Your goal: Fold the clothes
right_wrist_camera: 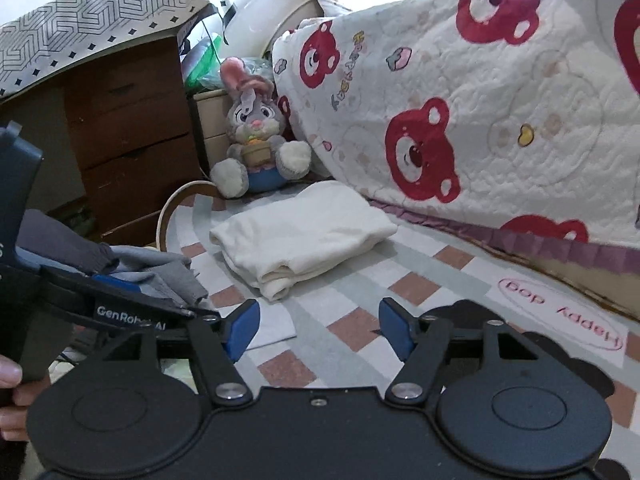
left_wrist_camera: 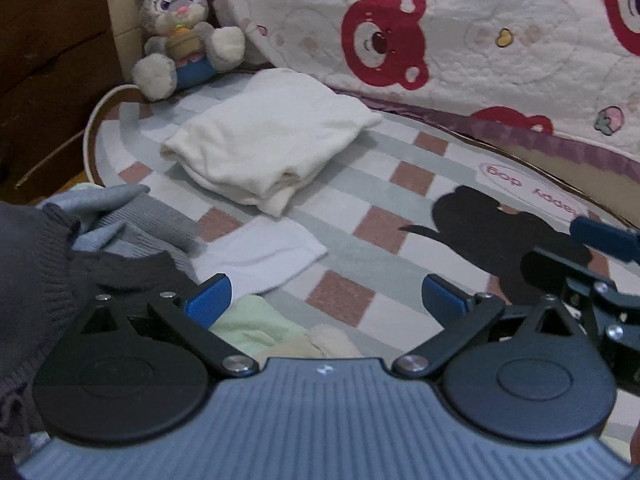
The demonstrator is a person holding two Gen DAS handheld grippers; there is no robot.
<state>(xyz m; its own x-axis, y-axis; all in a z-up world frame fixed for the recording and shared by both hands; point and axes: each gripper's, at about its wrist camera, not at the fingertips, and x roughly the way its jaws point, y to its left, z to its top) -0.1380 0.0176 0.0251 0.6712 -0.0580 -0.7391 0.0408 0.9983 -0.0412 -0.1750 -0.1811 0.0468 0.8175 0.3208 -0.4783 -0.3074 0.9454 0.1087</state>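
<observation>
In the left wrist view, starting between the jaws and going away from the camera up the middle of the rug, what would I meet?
Pale green cloth → small white cloth → folded cream garment → plush rabbit, sitting at the rug's far edge.

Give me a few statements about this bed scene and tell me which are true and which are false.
1. Both grippers are open and hold nothing. True: the left gripper and the right gripper each have their jaws apart with nothing between them.
2. A folded cream garment lies on the checked mat. True.
3. The stuffed rabbit lies on top of the folded garment. False: it sits behind it, apart from it.
4. The unfolded pile of grey clothes is to the right of the left gripper. False: it is to its left.
5. The quilt has red bear faces. True.
</observation>
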